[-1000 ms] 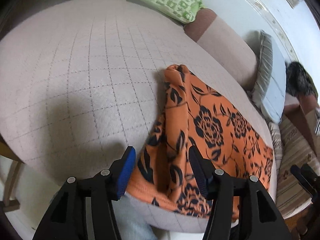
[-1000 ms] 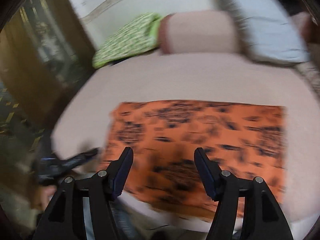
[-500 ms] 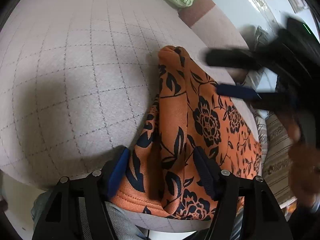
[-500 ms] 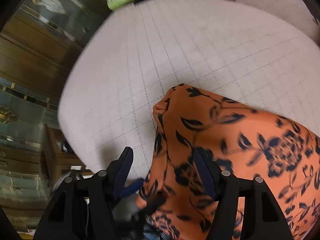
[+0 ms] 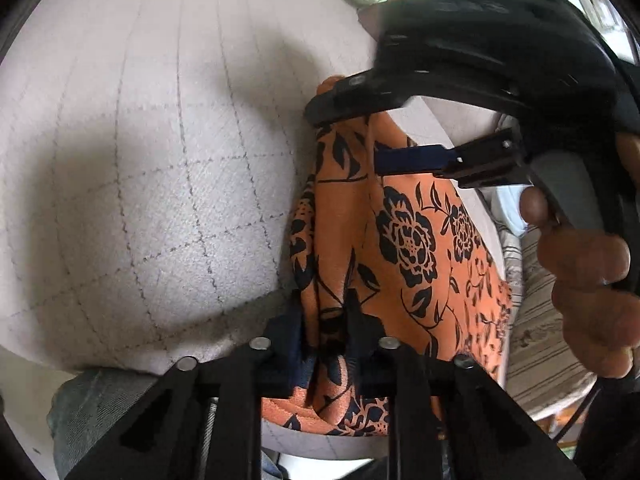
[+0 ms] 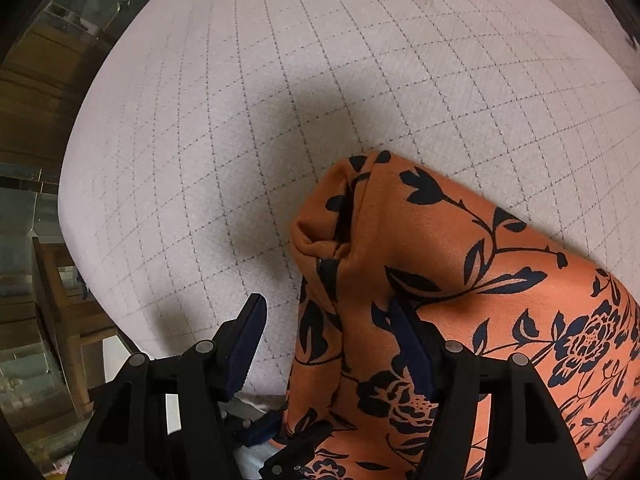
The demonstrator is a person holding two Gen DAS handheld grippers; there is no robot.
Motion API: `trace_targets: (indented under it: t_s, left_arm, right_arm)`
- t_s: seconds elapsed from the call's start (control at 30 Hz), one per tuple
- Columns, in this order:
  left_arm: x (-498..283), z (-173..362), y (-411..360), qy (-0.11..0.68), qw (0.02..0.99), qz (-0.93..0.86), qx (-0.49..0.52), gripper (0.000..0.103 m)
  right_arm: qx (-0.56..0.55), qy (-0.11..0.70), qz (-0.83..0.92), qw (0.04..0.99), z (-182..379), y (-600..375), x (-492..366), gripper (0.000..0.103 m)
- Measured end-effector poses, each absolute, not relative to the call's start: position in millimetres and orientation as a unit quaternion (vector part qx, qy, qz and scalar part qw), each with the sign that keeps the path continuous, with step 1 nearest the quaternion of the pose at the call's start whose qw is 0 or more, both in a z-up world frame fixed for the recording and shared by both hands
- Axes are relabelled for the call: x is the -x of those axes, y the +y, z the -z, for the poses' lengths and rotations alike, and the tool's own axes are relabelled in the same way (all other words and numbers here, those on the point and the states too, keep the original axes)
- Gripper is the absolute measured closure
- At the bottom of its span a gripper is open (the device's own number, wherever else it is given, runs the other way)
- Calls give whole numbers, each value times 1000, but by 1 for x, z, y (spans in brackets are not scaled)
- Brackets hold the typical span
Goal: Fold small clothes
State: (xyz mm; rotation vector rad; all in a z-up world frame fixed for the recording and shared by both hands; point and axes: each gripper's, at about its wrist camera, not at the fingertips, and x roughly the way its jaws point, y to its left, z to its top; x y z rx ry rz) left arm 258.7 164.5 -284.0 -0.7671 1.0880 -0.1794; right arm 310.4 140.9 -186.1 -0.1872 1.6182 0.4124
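The orange cloth with black flowers point(image 5: 404, 240) lies bunched at the near edge of the pale grid-stitched bed point(image 5: 160, 160). The left hand-held gripper point(image 5: 326, 344) has just clamped its hem; the right hand-held gripper point(image 6: 328, 344) hangs open over the far corner.

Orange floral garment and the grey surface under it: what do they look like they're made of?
Orange floral garment: apparently soft matte knit or brushed fabric; it bunches into rounded folds, with a stitched hem at the near edge.
Grey surface: looks like padded woven upholstery, matte, with a fine weave and a dark stitched grid; the fibre cannot be told.
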Motion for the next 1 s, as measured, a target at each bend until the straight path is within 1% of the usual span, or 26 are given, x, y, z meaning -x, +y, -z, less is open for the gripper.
trace_targets:
  t_s: [0.07, 0.13, 0.23, 0.27, 0.3, 0.37, 0.47, 0.5, 0.53, 0.57, 0.67, 0.83, 0.93, 1.0]
  left_arm:
    - [-251, 269, 156, 478, 810, 73, 332, 89]
    - [-245, 252, 140, 452, 844, 62, 282, 90]
    - [-239, 240, 122, 430, 865, 65, 251, 91]
    - [-237, 238, 118, 426, 869, 64, 245, 91]
    - [-237, 236, 115, 422, 872, 65, 239, 91]
    - [-237, 235, 112, 420, 875, 67, 232, 92]
    - [-235, 233, 108, 421, 876, 70, 224, 92]
    - [-235, 233, 108, 421, 876, 70, 224, 92]
    - [-235, 233, 107, 421, 876, 70, 224, 92]
    - [-234, 231, 104, 420, 876, 71, 225, 92]
    - [-225, 222, 109, 412, 879, 77, 225, 92]
    - [-207, 200, 115, 396, 886, 97, 221, 92]
    - [-201, 183, 108, 388, 888, 114, 219, 92]
    - [-196, 169, 97, 380, 895, 123, 201, 92]
  right_arm:
    - [89, 721, -181, 663, 190, 148, -311, 36]
    - [100, 722, -179, 661, 191, 151, -310, 37]
    - [122, 726, -177, 654, 196, 159, -305, 39]
    - [132, 726, -176, 652, 199, 162, -302, 42]
    - [144, 724, -175, 651, 200, 164, -300, 44]
    - [173, 722, -167, 648, 205, 171, -296, 59]
    - [188, 721, -170, 645, 213, 172, -289, 62]
    - [192, 720, -170, 645, 215, 173, -286, 65]
    - [197, 718, -169, 646, 216, 173, -284, 75]
    - [198, 716, -169, 648, 215, 173, -281, 80]
    - [180, 709, -183, 657, 205, 165, -274, 87]
    - [125, 690, -223, 677, 173, 142, -262, 88]
    - [78, 670, -248, 695, 149, 116, -256, 89]
    - [38, 654, -266, 707, 132, 95, -250, 89]
